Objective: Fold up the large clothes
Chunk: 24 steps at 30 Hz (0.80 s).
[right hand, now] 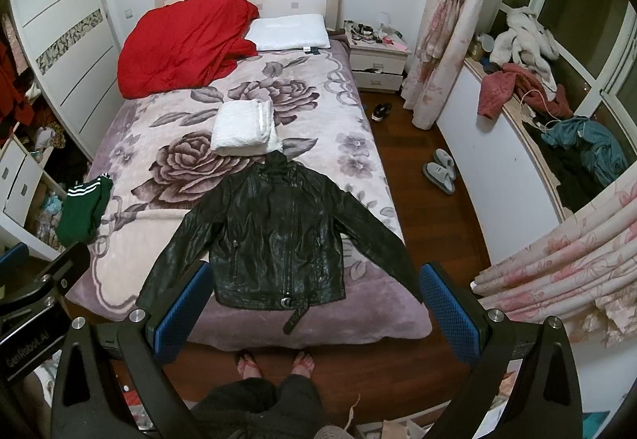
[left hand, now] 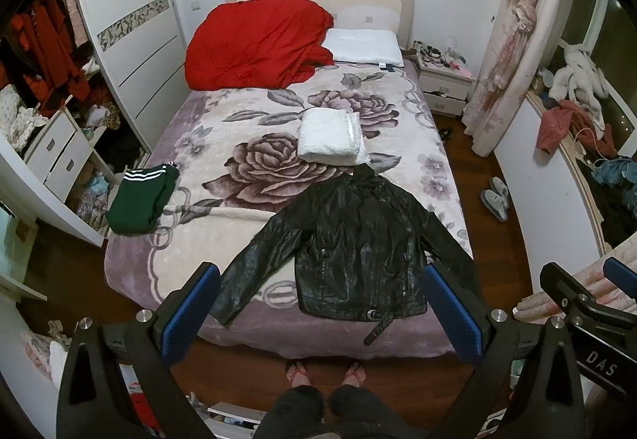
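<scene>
A black leather jacket (left hand: 358, 248) lies spread flat, front up, sleeves out, at the foot of the bed (left hand: 247, 323); it also shows in the right wrist view (right hand: 278, 236). My left gripper (left hand: 318, 287) is open and empty, held high above the bed's foot edge, its blue pads (left hand: 191, 311) wide apart. My right gripper (right hand: 314, 291) is open and empty at the same height; its body also shows at the right of the left wrist view (left hand: 585, 299). Neither touches the jacket.
A folded white garment (left hand: 332, 138) lies mid-bed beyond the jacket's collar. A folded green garment with white stripes (left hand: 143, 200) sits at the bed's left edge. A red quilt (left hand: 254, 45) and pillow (left hand: 362, 45) lie at the head. Wardrobe left, slippers (left hand: 495, 196) on the floor right.
</scene>
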{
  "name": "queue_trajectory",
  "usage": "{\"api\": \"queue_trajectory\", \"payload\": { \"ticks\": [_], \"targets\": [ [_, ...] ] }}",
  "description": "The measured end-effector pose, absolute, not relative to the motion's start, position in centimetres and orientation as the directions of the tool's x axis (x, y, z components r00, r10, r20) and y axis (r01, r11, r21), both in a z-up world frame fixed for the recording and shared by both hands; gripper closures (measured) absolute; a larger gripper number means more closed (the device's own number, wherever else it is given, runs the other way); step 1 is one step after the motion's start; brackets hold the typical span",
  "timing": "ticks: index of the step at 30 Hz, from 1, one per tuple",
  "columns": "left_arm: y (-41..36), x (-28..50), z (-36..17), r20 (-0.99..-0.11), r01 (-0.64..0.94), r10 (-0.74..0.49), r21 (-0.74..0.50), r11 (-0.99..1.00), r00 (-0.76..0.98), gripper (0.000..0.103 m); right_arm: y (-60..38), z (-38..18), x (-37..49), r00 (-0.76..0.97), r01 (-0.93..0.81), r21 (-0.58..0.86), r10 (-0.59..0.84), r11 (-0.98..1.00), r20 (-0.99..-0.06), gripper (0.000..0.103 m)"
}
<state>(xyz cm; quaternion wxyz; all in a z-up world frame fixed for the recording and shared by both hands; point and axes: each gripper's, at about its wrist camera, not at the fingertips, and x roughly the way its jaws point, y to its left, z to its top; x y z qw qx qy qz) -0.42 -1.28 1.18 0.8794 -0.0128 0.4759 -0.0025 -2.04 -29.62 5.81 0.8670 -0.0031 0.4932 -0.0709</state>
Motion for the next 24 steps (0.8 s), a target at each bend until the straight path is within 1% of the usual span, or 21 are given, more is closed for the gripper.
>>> {"api": "queue_trajectory", "payload": {
  "ticks": [24],
  "targets": [
    [-1.02, -0.59, 1.49, -0.833, -0.01, -0.018, -0.028, 1.0, 0.553, 0.0, -29.67, 6.59, -1.6, 0.512, 0.122, -0.079, -0.131, 0.989, -0.849, 0.0]
  ]
}}
